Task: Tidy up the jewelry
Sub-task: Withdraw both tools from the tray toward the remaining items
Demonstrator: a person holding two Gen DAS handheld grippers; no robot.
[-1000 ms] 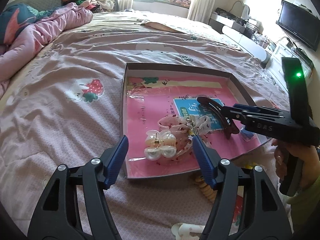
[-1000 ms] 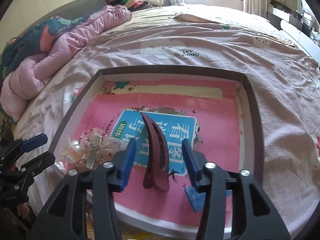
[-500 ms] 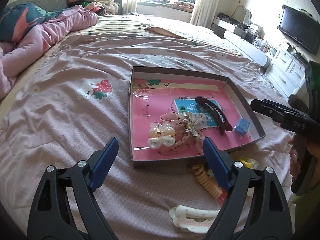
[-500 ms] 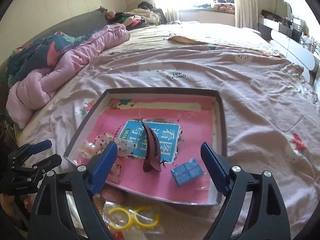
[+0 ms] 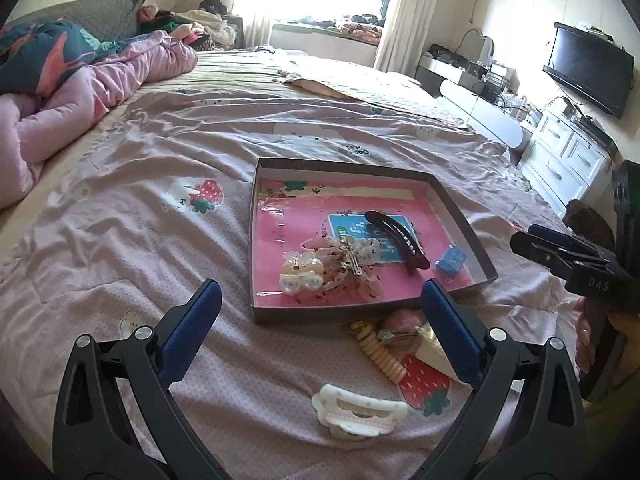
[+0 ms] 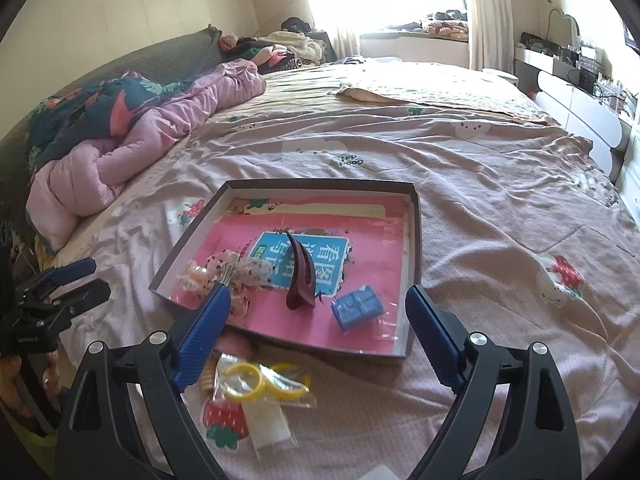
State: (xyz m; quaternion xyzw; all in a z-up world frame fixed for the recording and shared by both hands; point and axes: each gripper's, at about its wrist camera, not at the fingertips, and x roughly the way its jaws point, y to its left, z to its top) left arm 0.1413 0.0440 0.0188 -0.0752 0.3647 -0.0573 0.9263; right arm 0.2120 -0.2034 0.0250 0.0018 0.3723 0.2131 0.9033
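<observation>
Both grippers' fingers [image 5: 452, 336] [image 6: 434, 344], just widened, hold nothing above tray [image 5: 460, 216] and loose clips [image 5: 360, 414].

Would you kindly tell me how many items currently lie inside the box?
4: a pearl clip near-left, a ribbon bow beside it, a dark hair clip centre, a blue block right. Smaller pieces may be hidden.

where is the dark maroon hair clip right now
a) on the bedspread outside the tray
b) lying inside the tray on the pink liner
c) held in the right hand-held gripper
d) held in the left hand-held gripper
b: the dark maroon hair clip lies inside the tray beside a small blue box, and both hand-held grippers stand open with nothing between their fingers.
</observation>
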